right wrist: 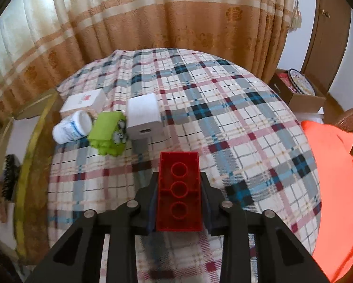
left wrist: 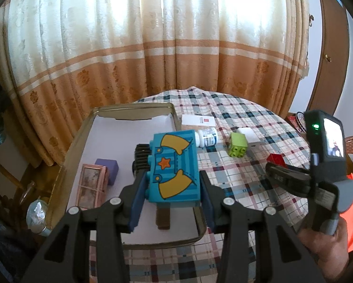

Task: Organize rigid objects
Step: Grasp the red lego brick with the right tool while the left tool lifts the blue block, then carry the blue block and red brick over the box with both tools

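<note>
My left gripper (left wrist: 174,181) is shut on a teal toy block (left wrist: 174,165) printed with yellow shapes and an orange star. It holds the block over the white floor of a gold-rimmed tray (left wrist: 70,151). My right gripper (right wrist: 179,179) is shut on a red building brick (right wrist: 179,193), whose hollow underside faces the camera, above the plaid tablecloth (right wrist: 223,108). The left wrist view shows the right gripper (left wrist: 280,176) at the far right with the red brick (left wrist: 276,159) at its tip.
The tray holds a purple cube (left wrist: 108,167), a pink framed piece (left wrist: 91,188), a black ribbed object (left wrist: 142,158) and a brown piece (left wrist: 163,219). A green brick (right wrist: 108,132), white bottle (right wrist: 72,127), white charger cube (right wrist: 144,118) and white box (right wrist: 84,101) lie on the cloth.
</note>
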